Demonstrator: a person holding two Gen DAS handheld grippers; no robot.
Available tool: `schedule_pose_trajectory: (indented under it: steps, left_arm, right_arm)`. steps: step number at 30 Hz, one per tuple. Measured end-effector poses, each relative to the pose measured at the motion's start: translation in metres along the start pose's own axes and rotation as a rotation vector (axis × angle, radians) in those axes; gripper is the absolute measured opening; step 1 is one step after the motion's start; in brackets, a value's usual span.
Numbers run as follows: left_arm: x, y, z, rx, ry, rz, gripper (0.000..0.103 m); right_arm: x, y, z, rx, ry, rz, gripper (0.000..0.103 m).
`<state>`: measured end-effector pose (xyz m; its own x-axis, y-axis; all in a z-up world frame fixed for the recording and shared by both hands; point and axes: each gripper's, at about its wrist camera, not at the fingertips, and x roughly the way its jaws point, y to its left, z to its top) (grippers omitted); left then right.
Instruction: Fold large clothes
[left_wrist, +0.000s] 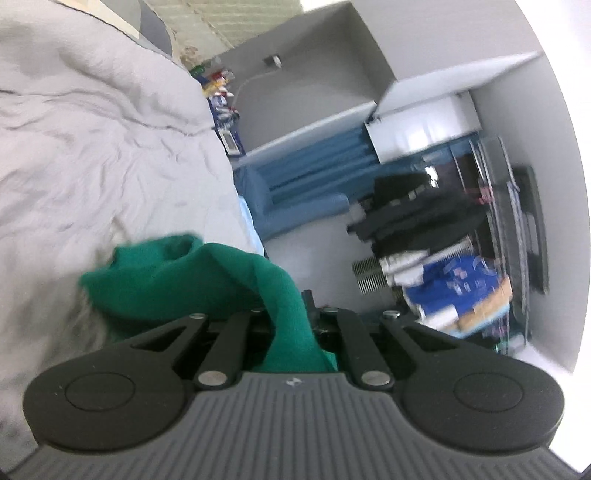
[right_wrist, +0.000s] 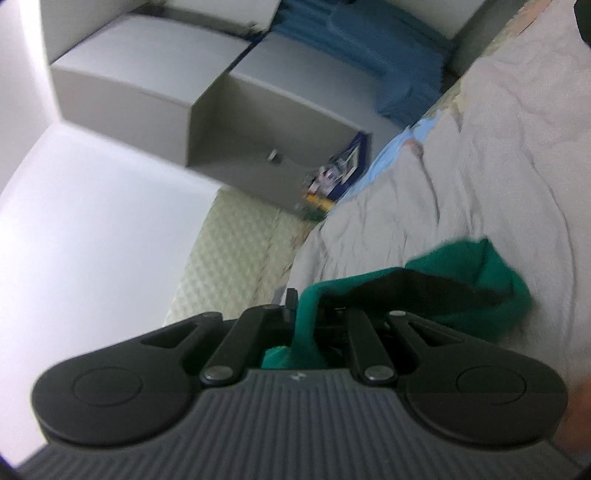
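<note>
Left gripper (left_wrist: 291, 314): black linkage arms drawn in, jaws clamped on a green knitted garment (left_wrist: 192, 273). Cloth passes between the fingers and bunches back over the grey ribbed gripper body. Fingertips themselves mostly hidden by fabric.

Right gripper (right_wrist: 306, 314): same condition, jaws clamped on the green knitted garment (right_wrist: 476, 280). A fold of cloth is pinched at the centre, w/ a dark band or shadowed fold running along it, cannot tell which.

Garment position: held at two points, one per gripper, over a pale grey wrinkled bedspread (left_wrist: 92, 147). In left wrist view the loose part runs from the jaws out to the left and away, ending in a rolled open edge above the bedspread. In right wrist view it runs from the jaws out to the right, ending in a pointed corner. Long axis thus appears to lie across the span between the two grippers; full length not visible in either view. Whether the far end touches the bedspread: cannot tell, both frames blurred.

Surroundings: blue curtain (left_wrist: 306, 166) below a white ledge, dark pile of clothing (left_wrist: 413, 214) beside it, cream quilted headboard (right_wrist: 236, 254) at the bed's edge, grey-white walls. Bedspread (right_wrist: 498, 155) fills right side of right wrist view.
</note>
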<state>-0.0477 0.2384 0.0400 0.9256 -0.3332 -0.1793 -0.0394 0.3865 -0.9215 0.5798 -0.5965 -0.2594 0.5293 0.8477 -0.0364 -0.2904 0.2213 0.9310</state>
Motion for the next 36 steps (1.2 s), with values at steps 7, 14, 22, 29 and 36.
schedule_pose_trajectory:
  steps: [7, 14, 22, 29, 36]
  left_arm:
    - [0.116, 0.021, 0.05, -0.069, -0.069, 0.077, 0.007]
    - [0.202, 0.076, 0.071, -0.032, -0.068, 0.115, 0.008]
    - [0.274, 0.132, 0.084, 0.016, -0.013, 0.198, 0.008]
    - [0.318, 0.182, 0.09, -0.021, 0.062, 0.292, 0.012]
    - [0.32, 0.185, 0.093, -0.027, 0.06, 0.261, 0.015]
  right_arm:
    - [0.088, -0.051, 0.041, 0.155, -0.087, -0.14, 0.008]
    - [0.15, -0.108, 0.057, 0.209, -0.089, -0.22, 0.008]
    - [0.199, -0.154, 0.066, 0.184, -0.039, -0.33, 0.009]
    - [0.228, -0.176, 0.068, 0.159, 0.016, -0.403, 0.008]
    - [0.224, -0.17, 0.064, 0.164, 0.005, -0.386, 0.011]
